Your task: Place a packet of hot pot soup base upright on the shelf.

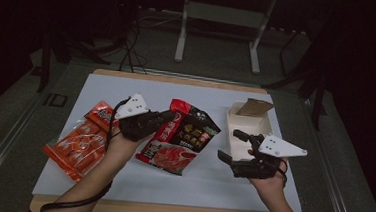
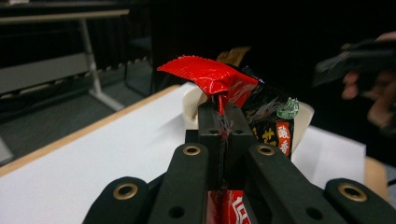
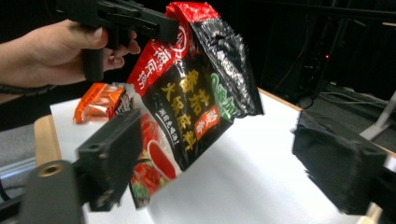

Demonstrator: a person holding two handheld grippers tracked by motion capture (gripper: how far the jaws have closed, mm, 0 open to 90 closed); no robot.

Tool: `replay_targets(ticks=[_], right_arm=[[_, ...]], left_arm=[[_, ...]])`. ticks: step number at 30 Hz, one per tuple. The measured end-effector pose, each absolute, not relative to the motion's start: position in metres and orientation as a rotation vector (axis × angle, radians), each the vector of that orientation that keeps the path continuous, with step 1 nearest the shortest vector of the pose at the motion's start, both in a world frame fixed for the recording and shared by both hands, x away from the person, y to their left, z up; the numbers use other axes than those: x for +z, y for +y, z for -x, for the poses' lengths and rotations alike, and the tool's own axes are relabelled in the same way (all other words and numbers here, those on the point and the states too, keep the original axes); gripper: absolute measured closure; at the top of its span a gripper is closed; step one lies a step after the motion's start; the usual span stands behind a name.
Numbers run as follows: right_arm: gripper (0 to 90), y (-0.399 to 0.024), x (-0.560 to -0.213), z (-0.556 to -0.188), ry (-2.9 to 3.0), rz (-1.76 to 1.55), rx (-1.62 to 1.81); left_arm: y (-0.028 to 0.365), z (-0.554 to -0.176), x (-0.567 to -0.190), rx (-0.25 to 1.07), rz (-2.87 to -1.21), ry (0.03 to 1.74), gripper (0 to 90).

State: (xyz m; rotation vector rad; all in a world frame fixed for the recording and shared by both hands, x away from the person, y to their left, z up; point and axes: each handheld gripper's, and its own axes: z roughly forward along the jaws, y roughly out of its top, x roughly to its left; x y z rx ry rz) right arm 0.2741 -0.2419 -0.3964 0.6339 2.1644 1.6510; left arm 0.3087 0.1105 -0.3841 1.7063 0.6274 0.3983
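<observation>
A red and black seasoning pouch (image 1: pixel 181 135) hangs tilted above the middle of the white board, its lower end near the surface. My left gripper (image 1: pixel 168 115) is shut on the pouch's red top edge (image 2: pixel 210 77); the jaws meet around the crumpled foil. In the right gripper view the pouch (image 3: pixel 196 102) dangles from that gripper (image 3: pixel 170 29). My right gripper (image 1: pixel 229 145) stands open to the right of the pouch, with nothing between its fingers (image 3: pixel 114 154). An open white box (image 1: pixel 247 125) with a brown flap lies just behind it.
An orange snack pack (image 1: pixel 80 143) and a smaller orange packet (image 1: pixel 100 112) lie at the board's left side. The white board (image 1: pixel 210 183) rests on a wooden table. A metal frame (image 1: pixel 222 23) stands on the floor beyond the table.
</observation>
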Motion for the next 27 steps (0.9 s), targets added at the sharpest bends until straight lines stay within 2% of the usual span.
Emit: replay_targets(ticks=[3, 12, 13, 14, 16, 17, 21, 27], right_arm=[[18.6, -0.239, -0.396, -0.277, 2.138, -0.658, 1.671], [30.5, -0.235, -0.39, -0.281, 2.094, -0.666, 1.731], [40.3, -0.234, -0.388, -0.28, 2.079, -0.643, 1.751], [40.3, -0.234, -0.388, -0.28, 2.079, -0.643, 1.751], [57.2, -0.234, -0.385, -0.277, 2.066, -0.621, 1.777], [57.2, -0.234, -0.385, -0.277, 2.066, -0.621, 1.777], [67.2, -0.235, -0.382, -0.277, 2.07, -0.639, 1.82], [74.5, -0.237, -0.379, -0.28, 2.088, -0.655, 1.812]], left_arm=[[0.102, -0.305, -0.377, 0.378, -1.652, 0.594, 89.8], [0.091, -0.301, -0.373, 0.304, -1.547, 0.558, 89.7], [0.088, -0.299, -0.374, 0.305, -1.535, 0.54, 89.8], [0.088, -0.299, -0.374, 0.305, -1.535, 0.54, 89.7], [0.085, -0.296, -0.376, 0.315, -1.527, 0.53, 89.7], [0.085, -0.296, -0.376, 0.315, -1.527, 0.53, 89.7], [0.085, -0.297, -0.382, 0.279, -1.506, 0.522, 89.7], [0.084, -0.296, -0.386, 0.283, -1.501, 0.535, 89.6]])
